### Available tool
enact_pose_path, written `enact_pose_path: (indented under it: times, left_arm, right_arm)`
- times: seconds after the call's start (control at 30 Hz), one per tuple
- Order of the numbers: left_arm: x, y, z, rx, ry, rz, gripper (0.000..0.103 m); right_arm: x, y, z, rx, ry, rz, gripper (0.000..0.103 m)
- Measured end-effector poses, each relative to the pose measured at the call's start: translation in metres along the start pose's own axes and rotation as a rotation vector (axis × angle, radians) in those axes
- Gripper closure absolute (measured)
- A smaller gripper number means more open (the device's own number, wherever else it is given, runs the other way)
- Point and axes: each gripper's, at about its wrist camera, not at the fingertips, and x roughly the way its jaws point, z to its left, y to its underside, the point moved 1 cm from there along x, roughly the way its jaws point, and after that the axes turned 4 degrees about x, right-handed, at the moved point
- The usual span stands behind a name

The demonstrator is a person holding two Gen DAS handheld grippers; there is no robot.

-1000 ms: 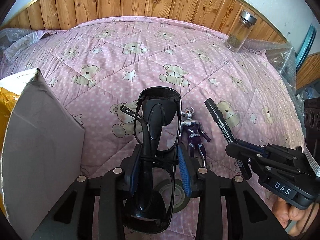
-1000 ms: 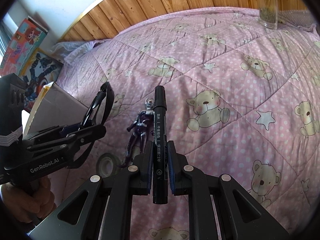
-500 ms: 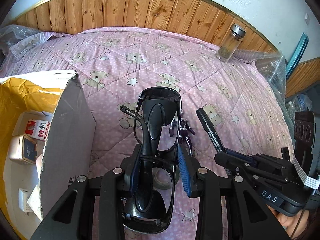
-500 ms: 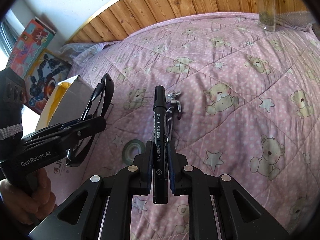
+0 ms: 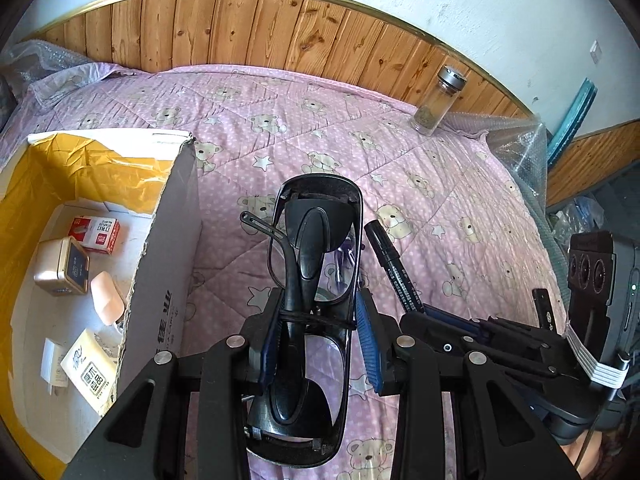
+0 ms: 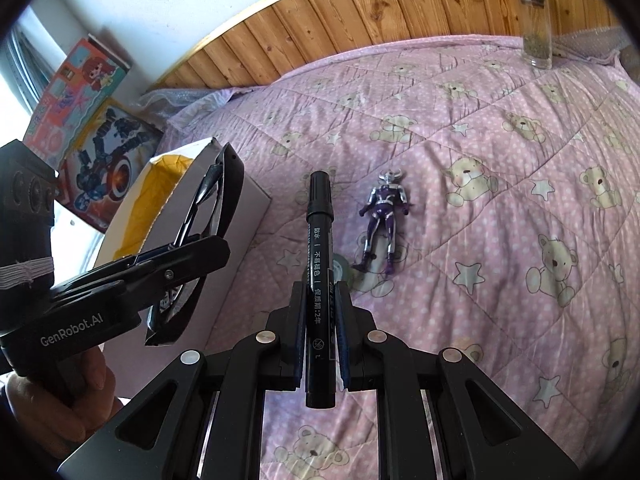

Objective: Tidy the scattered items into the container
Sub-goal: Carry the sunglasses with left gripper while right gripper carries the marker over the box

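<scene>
My left gripper [image 5: 318, 312] is shut on folded black safety glasses [image 5: 316, 240], held above the pink quilt just right of the cardboard box [image 5: 168, 280]. The box has a yellow lining and holds several small packets. My right gripper [image 6: 318, 296] is shut on a black marker [image 6: 318, 232] that points forward; from the left wrist the marker [image 5: 392, 268] shows at the right. A purple and silver toy figure [image 6: 384, 216] lies on the quilt beyond the marker. A roll of tape [image 6: 340, 272] lies beside the figure's feet, partly hidden by the right gripper.
A glass jar with a metal lid [image 5: 438, 100] stands at the far right of the bed by the wooden headboard [image 5: 240, 28]. Bubble wrap [image 5: 516, 148] lies at the right edge. Colourful toy boxes [image 6: 80, 120] lean beyond the cardboard box. A hand [image 6: 52, 396] holds the left gripper.
Both grippers have risen and drawn back from the quilt with their loads. The inside of the box has come into the left wrist view, and the figure now lies clear of the marker.
</scene>
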Motion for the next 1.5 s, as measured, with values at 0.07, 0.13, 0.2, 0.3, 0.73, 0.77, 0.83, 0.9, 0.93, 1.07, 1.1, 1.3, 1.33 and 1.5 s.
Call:
enact_pose_path:
  times: [0.07, 0.13, 0.2, 0.3, 0.73, 0.77, 0.83, 0.9, 0.93, 1.07, 1.1, 1.3, 1.33, 1.5]
  left_arm:
    - [-0.007, 0.003, -0.001, -0.002, 0.007, -0.009, 0.067]
    - [-0.013, 0.005, -0.001, -0.004, 0.014, -0.018, 0.067]
    - [-0.019, 0.007, -0.001, -0.004, 0.020, -0.027, 0.067]
    - [-0.027, 0.010, 0.000, -0.007, 0.030, -0.041, 0.067]
    - [-0.061, 0.024, 0.011, -0.036, 0.054, -0.094, 0.067]
    - [-0.064, 0.025, 0.013, -0.041, 0.055, -0.099, 0.067]
    - [-0.070, 0.027, 0.017, -0.048, 0.054, -0.109, 0.067]
    - [-0.077, 0.029, 0.023, -0.057, 0.054, -0.118, 0.067]
    - [-0.080, 0.030, 0.026, -0.062, 0.051, -0.123, 0.067]
    - [-0.090, 0.033, 0.041, -0.088, 0.046, -0.139, 0.067]
    - [-0.092, 0.034, 0.044, -0.096, 0.046, -0.143, 0.067]
    - [-0.107, 0.037, 0.065, -0.135, 0.041, -0.169, 0.067]
    - [-0.109, 0.037, 0.068, -0.140, 0.039, -0.173, 0.067]
    - [-0.120, 0.040, 0.087, -0.171, 0.034, -0.192, 0.067]
  right_arm:
    - [-0.003, 0.003, 0.006, -0.006, -0.002, -0.004, 0.089]
    - [-0.006, 0.006, 0.013, -0.013, -0.002, -0.006, 0.089]
    - [-0.008, 0.008, 0.018, -0.020, -0.003, -0.008, 0.089]
    - [-0.011, 0.012, 0.025, -0.025, -0.004, -0.012, 0.089]
    - [-0.022, 0.026, 0.054, -0.058, -0.019, -0.025, 0.089]
    - [-0.022, 0.027, 0.058, -0.063, -0.022, -0.025, 0.089]
    - [-0.021, 0.028, 0.065, -0.074, -0.029, -0.025, 0.089]
    - [-0.020, 0.029, 0.073, -0.084, -0.037, -0.024, 0.089]
    - [-0.020, 0.029, 0.077, -0.090, -0.040, -0.023, 0.089]
    - [-0.019, 0.031, 0.093, -0.112, -0.052, -0.020, 0.089]
    - [-0.018, 0.031, 0.096, -0.118, -0.054, -0.019, 0.089]
    - [-0.019, 0.031, 0.115, -0.146, -0.066, -0.018, 0.089]
    - [-0.019, 0.031, 0.118, -0.151, -0.068, -0.017, 0.089]
    - [-0.017, 0.032, 0.133, -0.175, -0.079, -0.012, 0.089]
